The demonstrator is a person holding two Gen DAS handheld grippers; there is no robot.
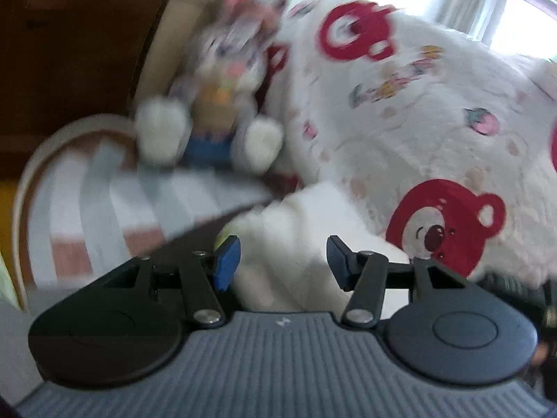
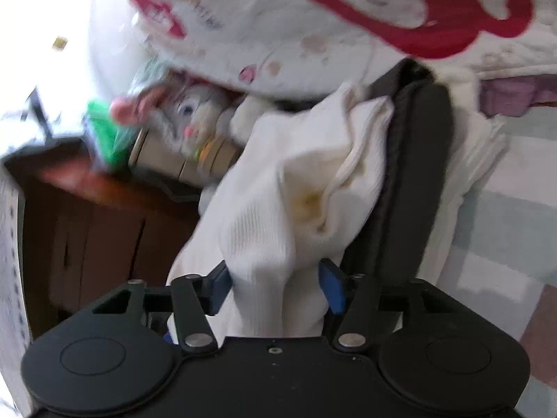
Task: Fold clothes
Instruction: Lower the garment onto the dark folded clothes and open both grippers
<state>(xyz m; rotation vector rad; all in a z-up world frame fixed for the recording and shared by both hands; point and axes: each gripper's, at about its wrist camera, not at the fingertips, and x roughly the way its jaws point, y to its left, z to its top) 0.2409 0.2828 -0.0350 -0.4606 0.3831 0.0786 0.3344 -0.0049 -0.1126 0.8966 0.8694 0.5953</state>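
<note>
A white ribbed garment hangs bunched in front of my right gripper, and a thick fold of it runs down between the blue pads. The jaws stand wide, and the pads sit beside the cloth without squeezing it. In the left wrist view a soft white fold of the garment lies between the pads of my left gripper, whose jaws also stand apart. The picture is blurred.
A fluffy white blanket with red bear prints is heaped on the bed behind. A plush rabbit sits at its left on the striped sheet. A dark padded strip lies beside the garment. A brown wooden cabinet stands at the left.
</note>
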